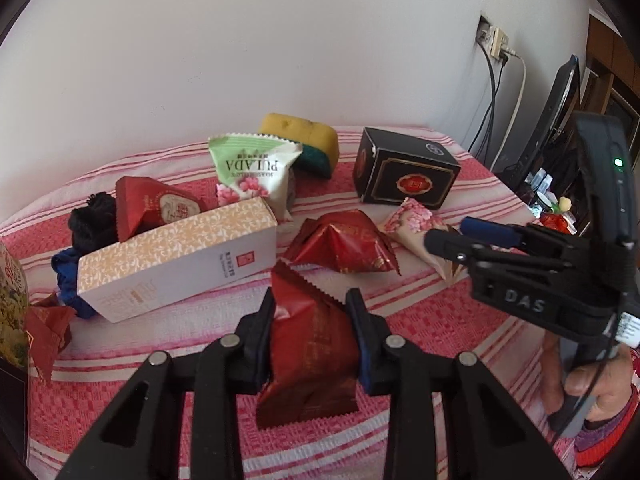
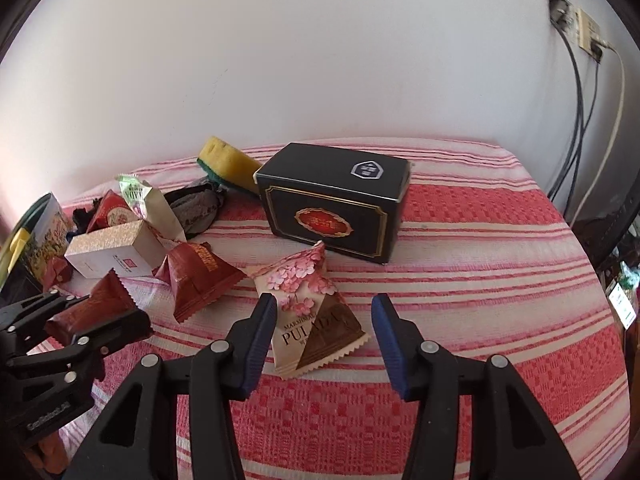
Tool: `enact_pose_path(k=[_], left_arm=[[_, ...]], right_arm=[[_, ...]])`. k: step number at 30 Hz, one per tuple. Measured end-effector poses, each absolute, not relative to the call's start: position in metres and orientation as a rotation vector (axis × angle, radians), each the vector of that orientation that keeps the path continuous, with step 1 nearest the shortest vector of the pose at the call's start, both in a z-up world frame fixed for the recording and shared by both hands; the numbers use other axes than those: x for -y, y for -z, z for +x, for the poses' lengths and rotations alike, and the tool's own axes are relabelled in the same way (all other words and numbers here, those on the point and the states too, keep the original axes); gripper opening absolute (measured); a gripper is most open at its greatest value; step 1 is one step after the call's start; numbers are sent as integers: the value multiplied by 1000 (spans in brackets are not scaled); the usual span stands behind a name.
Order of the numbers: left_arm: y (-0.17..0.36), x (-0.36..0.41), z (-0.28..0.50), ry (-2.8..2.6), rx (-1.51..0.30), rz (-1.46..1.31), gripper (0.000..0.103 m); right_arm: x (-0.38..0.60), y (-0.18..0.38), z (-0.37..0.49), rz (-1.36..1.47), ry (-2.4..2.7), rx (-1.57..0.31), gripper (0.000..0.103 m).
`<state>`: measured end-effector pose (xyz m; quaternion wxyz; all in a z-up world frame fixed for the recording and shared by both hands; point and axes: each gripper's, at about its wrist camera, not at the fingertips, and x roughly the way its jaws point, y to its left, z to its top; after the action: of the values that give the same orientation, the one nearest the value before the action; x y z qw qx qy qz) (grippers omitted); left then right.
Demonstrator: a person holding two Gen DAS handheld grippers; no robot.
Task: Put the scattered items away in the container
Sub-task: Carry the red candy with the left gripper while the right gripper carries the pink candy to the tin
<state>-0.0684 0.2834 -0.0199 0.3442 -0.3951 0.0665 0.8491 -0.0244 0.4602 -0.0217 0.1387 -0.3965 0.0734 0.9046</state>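
Observation:
My left gripper (image 1: 312,320) is shut on a dark red snack packet (image 1: 312,356), held above the striped cloth; it also shows at the left of the right wrist view (image 2: 90,312). My right gripper (image 2: 324,320) is open, its fingers on either side of a pink flowered Pulada packet (image 2: 312,308) lying on the cloth; this gripper (image 1: 460,236) shows at the right of the left wrist view. Another red packet (image 1: 344,244) (image 2: 196,276) lies between them. A patterned container (image 2: 44,236) stands at the far left edge.
A white-and-gold carton (image 1: 176,264), a black box (image 1: 404,172) (image 2: 332,204), a yellow-green sponge (image 1: 304,140), a green Pulada packet (image 1: 252,168), a red packet (image 1: 148,204) and dark cloth (image 1: 88,220) lie on the pink striped table (image 2: 480,280). Cables and a wall socket (image 2: 580,32) are at the right.

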Motion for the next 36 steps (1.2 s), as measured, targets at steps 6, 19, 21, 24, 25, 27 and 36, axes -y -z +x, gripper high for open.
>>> enact_pose_path(k=[6,19,21,24,25,27,36], left_arm=[[18,-285,-71,-2193,-109,-1021,32],[10,-281,-35,-2271,-130,-897,32],[10,-278,-34,-2271,-114,-897,32],[8,-274,-30,-2282,-101,-883,32],[7,-272,-29,-2284,-97,-877,32],[6,-269,-27,-2280,-92,-870,32],[5,-252,-9,-2289,-102,-852,32]], right_arm=[[-448,27,-37,-1211,-2554,-72,44],[-496,0,18,-904,-2616,-588,21],[-499,-2,24,-868,-2646,-658,21],[-492,-12,34,-777,-2662,-646,21],[-487,-16,38,-746,-2655,-619,21],[-476,-24,47,-686,-2646,-564,21],[-435,-29,71,-601,-2664,-419,21]])
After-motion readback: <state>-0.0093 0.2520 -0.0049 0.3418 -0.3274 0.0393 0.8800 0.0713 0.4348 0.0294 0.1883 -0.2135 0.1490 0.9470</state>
